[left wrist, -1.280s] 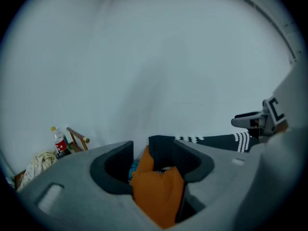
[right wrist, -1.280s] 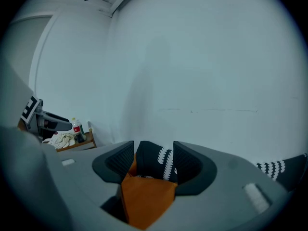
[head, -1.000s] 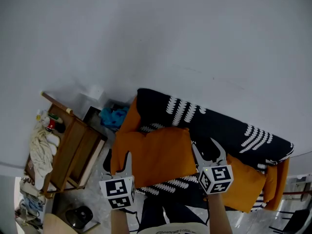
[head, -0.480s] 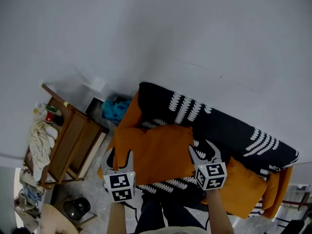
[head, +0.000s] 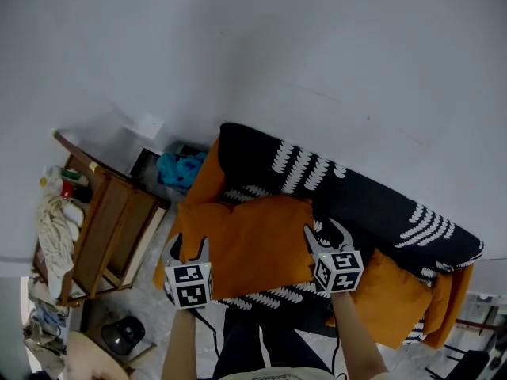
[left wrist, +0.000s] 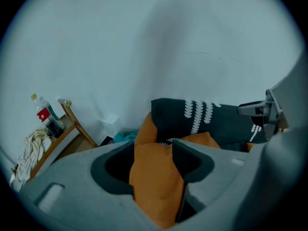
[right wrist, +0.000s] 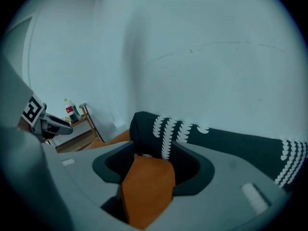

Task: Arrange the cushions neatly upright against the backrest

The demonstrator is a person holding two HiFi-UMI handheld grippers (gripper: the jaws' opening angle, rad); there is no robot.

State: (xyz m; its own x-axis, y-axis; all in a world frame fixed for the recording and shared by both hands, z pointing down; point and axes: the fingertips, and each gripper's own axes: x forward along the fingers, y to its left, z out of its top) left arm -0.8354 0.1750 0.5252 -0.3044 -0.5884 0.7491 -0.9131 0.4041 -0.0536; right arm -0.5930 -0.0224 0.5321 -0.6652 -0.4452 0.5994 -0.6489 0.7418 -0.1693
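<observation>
A large orange cushion (head: pixel 249 240) hangs between my two grippers in front of the dark sofa backrest (head: pixel 356 196) with its white leaf print. My left gripper (head: pixel 188 248) is shut on the cushion's left edge, and the fabric (left wrist: pixel 156 182) fills the gap between its jaws. At the cushion's right edge my right gripper (head: pixel 326 234) is shut on a corner (right wrist: pixel 147 186). A second orange cushion (head: pixel 396 291) lies on the seat at the right. An orange piece (head: pixel 207 182) leans at the sofa's left end.
A wooden side table (head: pixel 111 228) with bottles (left wrist: pixel 43 114) and a pale cloth stands left of the sofa. A teal cloth (head: pixel 178 169) lies behind it by the white wall. A black round object (head: pixel 123 337) sits on the floor. The person's legs are below the cushion.
Both grippers and the orange cushion between them have edged a little toward the backrest. Both grips stay as they were.
</observation>
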